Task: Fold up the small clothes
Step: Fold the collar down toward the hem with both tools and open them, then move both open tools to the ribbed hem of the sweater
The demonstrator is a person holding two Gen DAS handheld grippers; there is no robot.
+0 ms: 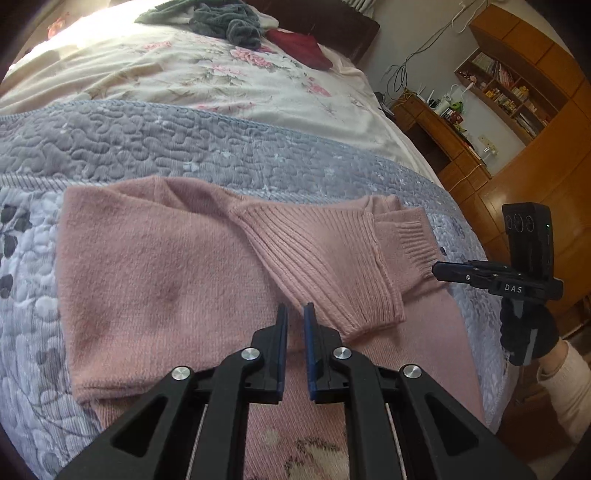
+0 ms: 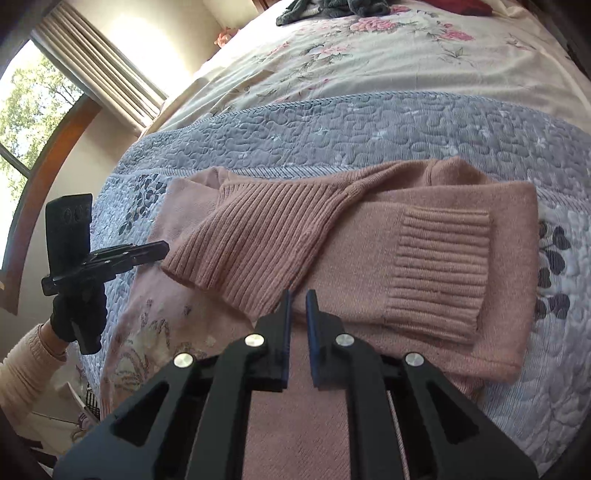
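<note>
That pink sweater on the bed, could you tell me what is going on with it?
A person is folding the pink sweater on the quilted bedspread with two handheld grippers. Both sleeves are already folded across the body. The left gripper and the right gripper hover just above it, jaws slightly apart, holding nothing.

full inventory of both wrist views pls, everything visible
pink sweater: 1, pink knit, on the quilt, both ribbed sleeves folded across its body
quilt: 1, grey-blue, covering the near part of the bed
floral sheet: 1, cream with pink flowers, beyond the quilt
grey clothes: a heap, grey-green, far end of bed
red cloth: 1, dark red, beside the heap
wooden shelves: 1 unit, brown, by the wall
window: 1, with a beige curtain
left gripper: black, slightly open, empty, over the sweater
right gripper: black, slightly open, empty
gloved hand: black glove, cream sleeve
</note>
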